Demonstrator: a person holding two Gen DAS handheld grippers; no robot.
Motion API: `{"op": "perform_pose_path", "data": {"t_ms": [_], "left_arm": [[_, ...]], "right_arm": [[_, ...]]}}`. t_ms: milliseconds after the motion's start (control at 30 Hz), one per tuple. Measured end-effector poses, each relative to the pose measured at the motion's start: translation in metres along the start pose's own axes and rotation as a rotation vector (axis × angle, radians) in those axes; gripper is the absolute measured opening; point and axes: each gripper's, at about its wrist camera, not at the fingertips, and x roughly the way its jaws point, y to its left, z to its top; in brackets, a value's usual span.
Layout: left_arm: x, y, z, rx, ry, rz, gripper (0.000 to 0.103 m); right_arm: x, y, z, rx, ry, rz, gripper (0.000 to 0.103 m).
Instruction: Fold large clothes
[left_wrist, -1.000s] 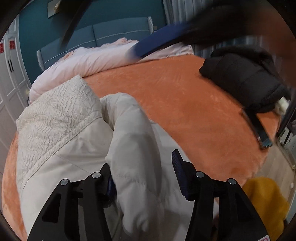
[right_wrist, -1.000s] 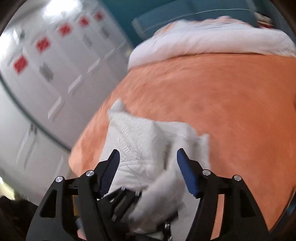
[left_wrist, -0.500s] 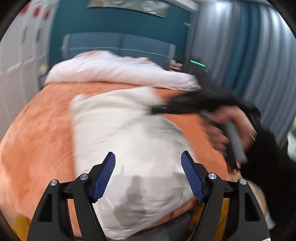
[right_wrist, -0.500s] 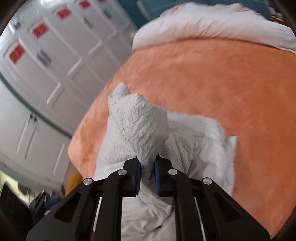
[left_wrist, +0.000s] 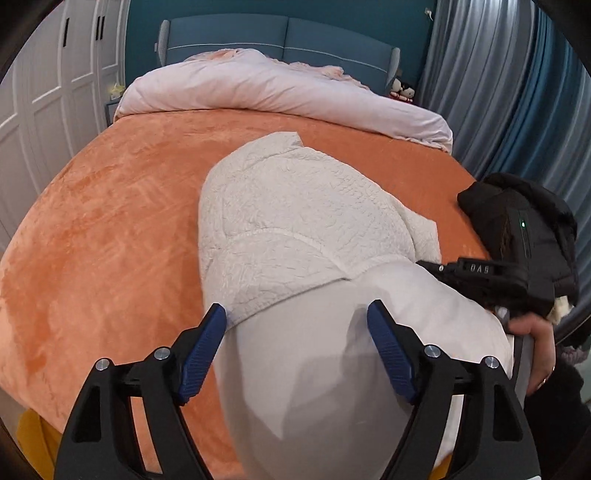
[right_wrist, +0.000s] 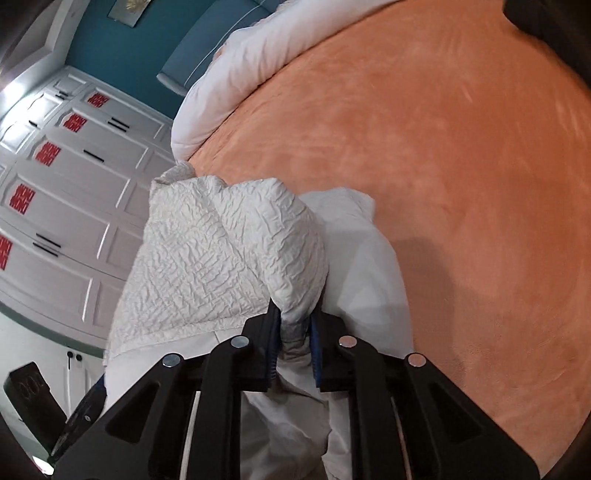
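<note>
White padded jacket (left_wrist: 303, 229) lies mid-frame on the orange bedspread (left_wrist: 110, 221), partly folded. Right gripper (right_wrist: 293, 332) clamps a quilted fold; left gripper (left_wrist: 295, 347), jaws just widening, straddles the smooth part untouched. Final folds judged remaining.

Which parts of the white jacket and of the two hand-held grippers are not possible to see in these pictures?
- White jacket, left wrist view: near end cut off by the bottom edge.
- Right hand-held gripper, left wrist view: fingertips hidden behind the jacket.
- Left hand-held gripper: absent from the right wrist view.
- Jacket fold inside the right gripper's shut jaws, right wrist view: covered by the fingers.
</note>
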Motion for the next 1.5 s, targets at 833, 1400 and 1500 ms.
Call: {"op": "perform_pose_path", "data": {"t_ms": [833,1400,1500], "left_arm": [[-0.07,0.01,-0.047,0.076,0.081,-0.076,0.087],[-0.038,0.038,-0.071,0.181,0.072,0.173,0.077],[-0.027,0.038,-0.075,0.172,0.119,0.141,0.078]], "right_arm": [[-0.103,0.048,-0.082,-0.065,-0.041,-0.037,0.072],[-0.082,0.119,-0.103,-0.158,-0.043,0.124,0.01],[-0.06,0.099,-0.107,-0.118,-0.018,-0.014,0.009]]}}
